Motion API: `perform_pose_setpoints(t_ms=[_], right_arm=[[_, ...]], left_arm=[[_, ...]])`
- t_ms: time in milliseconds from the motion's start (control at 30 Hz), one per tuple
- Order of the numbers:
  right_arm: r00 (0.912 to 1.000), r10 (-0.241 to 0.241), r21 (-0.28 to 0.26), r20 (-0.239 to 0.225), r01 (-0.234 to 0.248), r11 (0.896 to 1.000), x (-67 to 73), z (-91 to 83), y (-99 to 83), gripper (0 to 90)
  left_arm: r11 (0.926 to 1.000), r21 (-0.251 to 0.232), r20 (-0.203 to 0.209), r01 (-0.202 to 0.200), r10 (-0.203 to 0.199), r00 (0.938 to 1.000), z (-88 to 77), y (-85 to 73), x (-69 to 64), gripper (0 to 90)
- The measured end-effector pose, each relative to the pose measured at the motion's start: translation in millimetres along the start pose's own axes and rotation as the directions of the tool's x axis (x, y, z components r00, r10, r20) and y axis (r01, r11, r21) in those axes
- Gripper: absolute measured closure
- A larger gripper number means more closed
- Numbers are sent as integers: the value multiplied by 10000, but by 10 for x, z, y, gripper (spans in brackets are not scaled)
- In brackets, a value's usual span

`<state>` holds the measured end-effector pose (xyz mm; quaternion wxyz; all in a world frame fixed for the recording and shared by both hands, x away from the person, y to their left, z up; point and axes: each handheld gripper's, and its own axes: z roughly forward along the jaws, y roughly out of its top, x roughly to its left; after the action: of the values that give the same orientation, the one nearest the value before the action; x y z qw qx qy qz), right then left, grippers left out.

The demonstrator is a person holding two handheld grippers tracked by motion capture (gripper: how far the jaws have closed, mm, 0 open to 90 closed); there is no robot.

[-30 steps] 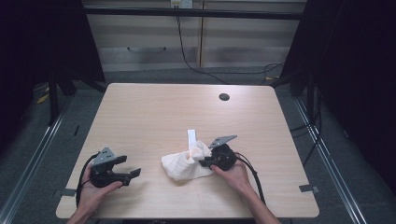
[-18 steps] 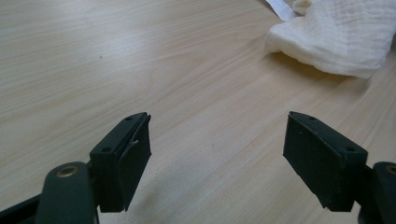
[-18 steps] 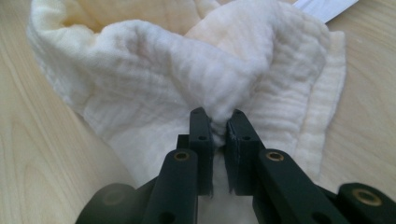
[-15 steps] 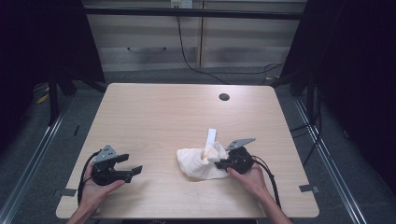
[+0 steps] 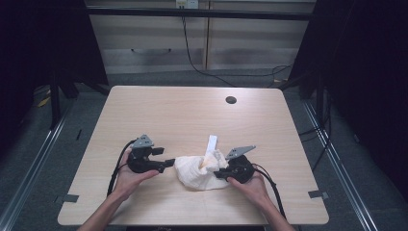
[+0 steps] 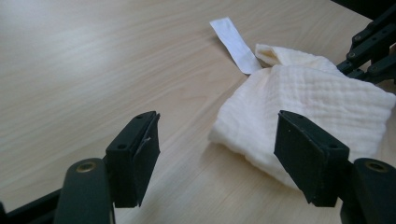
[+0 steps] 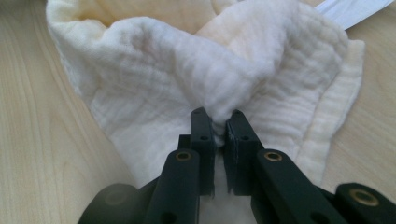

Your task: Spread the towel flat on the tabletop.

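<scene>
A crumpled cream cloth (image 5: pixel 197 171) with a white label strip (image 5: pixel 211 143) lies on the wooden table near its front edge. My right gripper (image 5: pixel 217 173) is shut on a bunched fold at the cloth's right side; in the right gripper view the cloth (image 7: pixel 154 70) is pinched between the jaws of that gripper (image 7: pixel 218 122). My left gripper (image 5: pixel 169 162) sits at the cloth's left edge. Its jaws have just been closing but still stand apart (image 6: pixel 217 154). The cloth's near corner (image 6: pixel 308 100) lies ahead of them, with nothing pressed by the pads.
A dark round hole (image 5: pixel 231 100) sits in the table (image 5: pixel 144 110) at the far right. Both grippers trail black cables toward the front edge. Beyond the far edge are grey cabinets and floor cables; metal rails run along both sides.
My left gripper has slid right from the front left of the table up to the cloth's left edge. The right gripper and cloth have shifted only slightly.
</scene>
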<state>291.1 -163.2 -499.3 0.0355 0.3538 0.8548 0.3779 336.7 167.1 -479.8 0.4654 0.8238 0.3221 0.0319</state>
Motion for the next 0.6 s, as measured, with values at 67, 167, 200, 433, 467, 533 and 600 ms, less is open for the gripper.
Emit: perform_pose_setpoints(t_ms=[67,167,200,433,467,533,600], right_arm=[[10000,-79,8,31,79,10000,9,14,14,837],[9998,-176,-6,56,176,9998,25,26,23,837],[9996,-286,-68,38,286,9996,23,30,23,836],[9993,-259,-240,276,265,9994,15,-13,16,828],[9993,-196,-217,316,203,9996,20,-35,12,822],[9989,-193,-319,431,207,9993,20,-78,-6,816],[9983,-185,-327,545,203,9993,19,-126,-32,805]], left_arm=[[9999,110,121,80,-81,9999,77,-19,17,318],[9994,299,315,167,-176,9993,129,-36,27,407],[9983,535,212,-229,218,9995,152,-51,-6,509],[9896,1082,312,-946,918,9953,206,-93,-84,859],[9884,1148,293,-998,971,9948,203,-97,-99,867],[9861,1275,268,-1065,1039,9942,182,-111,-111,873],[9857,1298,197,-1071,1054,9942,166,-135,-111,876]])
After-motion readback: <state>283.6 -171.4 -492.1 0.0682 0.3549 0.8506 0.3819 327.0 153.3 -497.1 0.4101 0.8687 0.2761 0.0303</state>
